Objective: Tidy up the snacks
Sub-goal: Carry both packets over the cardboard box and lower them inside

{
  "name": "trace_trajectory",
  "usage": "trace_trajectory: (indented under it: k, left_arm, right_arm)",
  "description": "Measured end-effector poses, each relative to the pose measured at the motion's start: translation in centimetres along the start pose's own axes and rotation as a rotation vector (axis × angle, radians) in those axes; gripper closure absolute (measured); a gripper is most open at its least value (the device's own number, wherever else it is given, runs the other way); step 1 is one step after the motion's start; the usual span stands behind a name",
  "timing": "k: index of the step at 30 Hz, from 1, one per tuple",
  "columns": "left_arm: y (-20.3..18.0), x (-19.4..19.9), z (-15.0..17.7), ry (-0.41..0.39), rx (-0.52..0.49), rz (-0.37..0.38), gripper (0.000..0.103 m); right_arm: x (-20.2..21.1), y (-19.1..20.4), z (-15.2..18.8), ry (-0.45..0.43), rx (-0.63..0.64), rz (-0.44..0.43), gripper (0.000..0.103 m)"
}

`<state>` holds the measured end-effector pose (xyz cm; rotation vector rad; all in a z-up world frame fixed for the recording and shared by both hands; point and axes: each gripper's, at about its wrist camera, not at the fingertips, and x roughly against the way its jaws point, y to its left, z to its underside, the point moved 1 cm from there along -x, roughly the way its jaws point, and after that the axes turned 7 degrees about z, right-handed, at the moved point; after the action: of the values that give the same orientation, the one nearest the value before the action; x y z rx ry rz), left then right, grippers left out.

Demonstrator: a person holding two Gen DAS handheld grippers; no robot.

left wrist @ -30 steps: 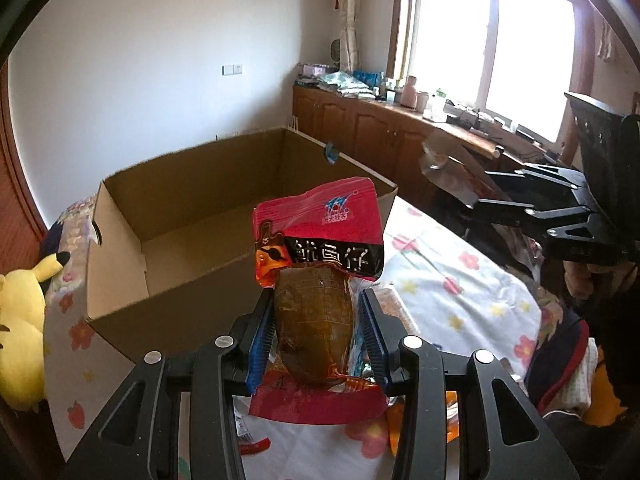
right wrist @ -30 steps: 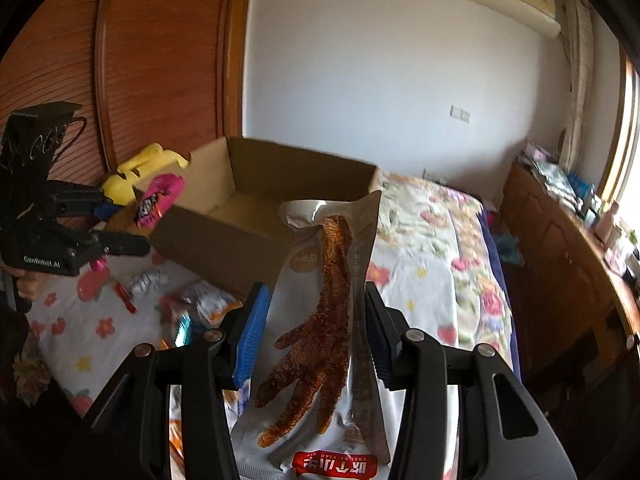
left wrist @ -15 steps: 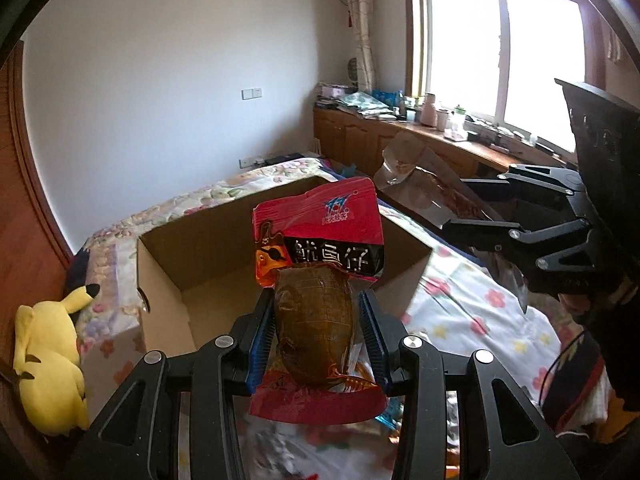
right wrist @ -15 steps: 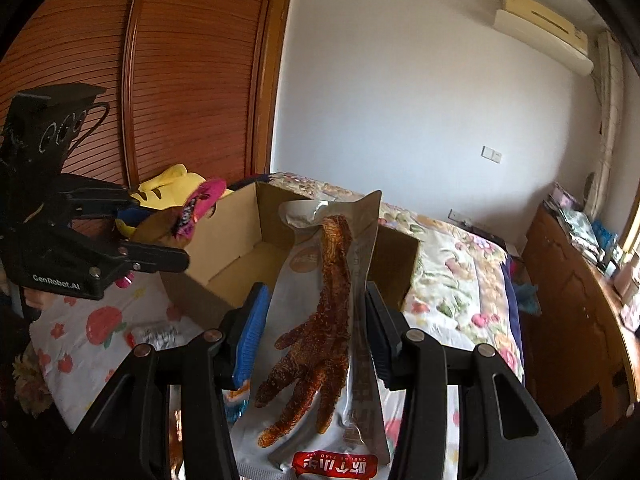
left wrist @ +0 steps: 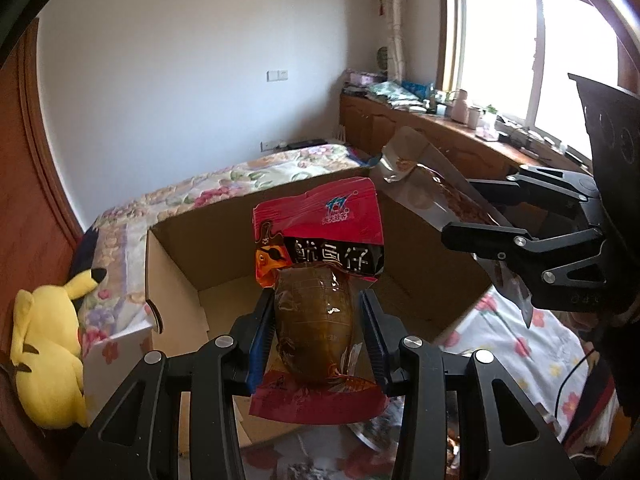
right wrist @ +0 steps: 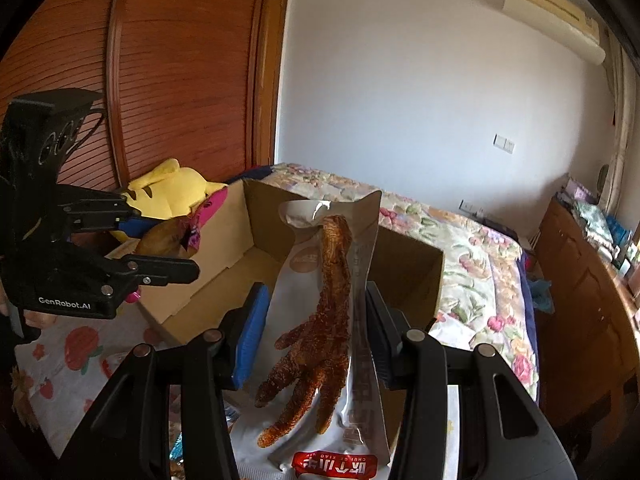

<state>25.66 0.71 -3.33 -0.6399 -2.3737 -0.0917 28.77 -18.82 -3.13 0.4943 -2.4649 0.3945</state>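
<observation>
Snack packs (left wrist: pixel 316 272) (right wrist: pixel 332 320) clamped in both grippers' jaws over box (left wrist: pixel 176 264).

Both fisheye views ride just behind their own fingers, looking forward and downward at close range. The left wrist view faces the cardboard box (left wrist: pixel 192 264) with the window (left wrist: pixel 532 44) to its right; the right wrist view faces the same box (right wrist: pixel 408 264) toward the wardrobe (right wrist: pixel 160 60). Both share the box, the bed (left wrist: pixel 240 184) and the yellow plush toy (left wrist: pixel 44 344).
</observation>
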Motion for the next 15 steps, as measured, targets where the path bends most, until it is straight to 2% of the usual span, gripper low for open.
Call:
trace_trajectory:
  k: [9, 15]
  left_arm:
    - [-0.2, -1.9, 0.9, 0.054, 0.051, -0.027, 0.059]
    - [-0.1, -2.7, -0.5, 0.069, 0.074, -0.04, 0.059]
  right_arm:
    - [-3.0, -1.2, 0.5, 0.064, -0.026, 0.017, 0.054]
    - [-3.8, -1.9, 0.1, 0.072, -0.069, 0.034, 0.054]
